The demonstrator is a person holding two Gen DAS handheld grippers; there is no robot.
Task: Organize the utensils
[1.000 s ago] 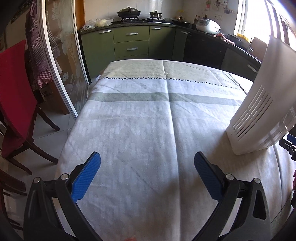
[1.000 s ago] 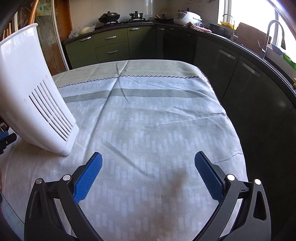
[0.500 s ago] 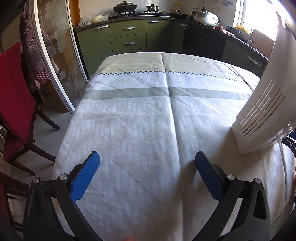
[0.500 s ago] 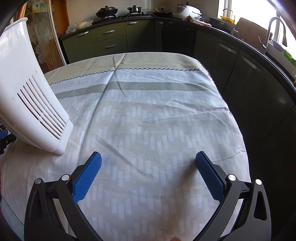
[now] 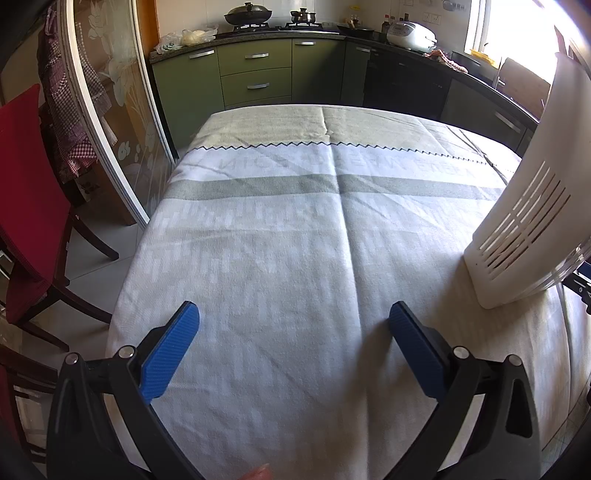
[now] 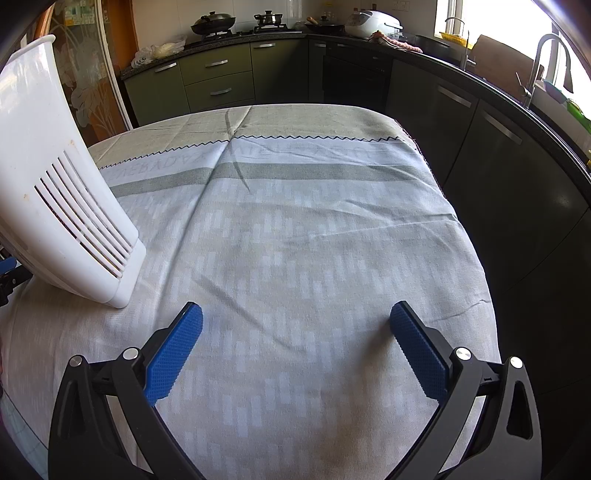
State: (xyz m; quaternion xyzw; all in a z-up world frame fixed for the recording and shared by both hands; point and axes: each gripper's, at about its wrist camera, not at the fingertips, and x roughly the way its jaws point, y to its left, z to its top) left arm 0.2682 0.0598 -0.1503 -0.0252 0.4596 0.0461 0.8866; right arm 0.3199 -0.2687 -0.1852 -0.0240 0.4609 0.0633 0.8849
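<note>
Kitchen worktop (image 5: 295, 258) lying cloth-covered; white slotted holder (image 6: 70, 206) standing between claws; left claw (image 5: 293, 328), right claw (image 6: 295, 326) both gaping wide, gripping nothing; no utensils showing, organizing seemingly not begun

Each camera sat low at the near edge of the worktop (image 5: 295, 240), just above the cloth, and looked along it toward the far edge and the kitchen cabinets (image 5: 255, 79) beyond. The left view stood by the near left corner, the right view by the near right one (the sink tap (image 6: 539, 62) showed only there). Both shared the worktop's middle, the white slotted holder (image 5: 528, 221) between them, and the stove (image 6: 236, 27).
</note>
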